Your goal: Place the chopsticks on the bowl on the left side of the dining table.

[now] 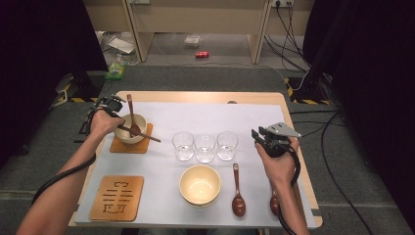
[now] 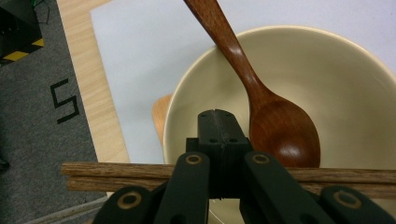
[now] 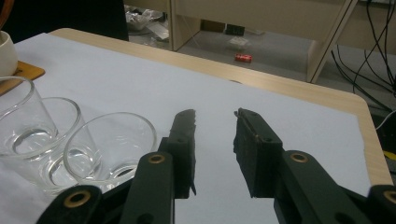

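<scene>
My left gripper [image 1: 119,110] [image 2: 217,114] hangs over the near rim of a cream bowl [image 1: 128,131] [image 2: 355,93] at the table's left, jaws pressed together with nothing between them. A brown wooden spoon [image 1: 131,115] [image 2: 280,126] leans inside that bowl. A pair of dark chopsticks [image 1: 147,136] [image 2: 116,175] lies across the bowl's rim, passing under the jaws. The bowl stands on an orange-brown coaster [image 1: 142,147]. My right gripper [image 1: 257,133] [image 3: 215,114] is held open above the white mat [image 3: 289,121], to the right of three clear glasses [image 1: 205,147] [image 3: 112,140], and holds nothing.
A second cream bowl [image 1: 199,184] sits empty at the front centre, a wooden spoon [image 1: 237,191] lying to its right. Another spoon [image 1: 274,204] shows beside my right forearm. A coaster with a cut pattern [image 1: 117,197] lies at the front left.
</scene>
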{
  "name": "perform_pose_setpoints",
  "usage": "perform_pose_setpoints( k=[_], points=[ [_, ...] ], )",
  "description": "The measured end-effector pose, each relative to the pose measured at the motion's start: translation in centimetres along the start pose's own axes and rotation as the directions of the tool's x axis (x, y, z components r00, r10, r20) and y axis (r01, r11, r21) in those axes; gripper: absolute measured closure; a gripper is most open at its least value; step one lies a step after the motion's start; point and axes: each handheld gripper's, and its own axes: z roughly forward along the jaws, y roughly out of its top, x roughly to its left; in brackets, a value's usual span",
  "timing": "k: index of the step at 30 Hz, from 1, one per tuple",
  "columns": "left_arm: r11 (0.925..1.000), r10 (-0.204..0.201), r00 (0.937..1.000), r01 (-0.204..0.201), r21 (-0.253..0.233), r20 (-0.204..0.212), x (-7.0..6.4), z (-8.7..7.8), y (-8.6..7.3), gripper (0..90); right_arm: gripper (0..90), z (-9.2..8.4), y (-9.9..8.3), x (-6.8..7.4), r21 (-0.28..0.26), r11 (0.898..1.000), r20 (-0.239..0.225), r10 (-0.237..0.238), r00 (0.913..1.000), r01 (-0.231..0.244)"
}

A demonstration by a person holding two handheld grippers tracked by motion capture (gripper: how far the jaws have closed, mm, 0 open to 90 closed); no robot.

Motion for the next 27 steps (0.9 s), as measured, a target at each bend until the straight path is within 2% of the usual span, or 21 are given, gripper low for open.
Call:
perform_pose_setpoints(
  k=[27],
  points=[
    [0.9989, -0.006, 0.9997, 0.005, 0.046, 0.023, 0.09, -0.12, -0.89, 89.8, 68.0, 0.09, -0.04, 0.14, 0.001, 1.000, -0.005, 0.000, 1.0000, 0.000]
  ],
)
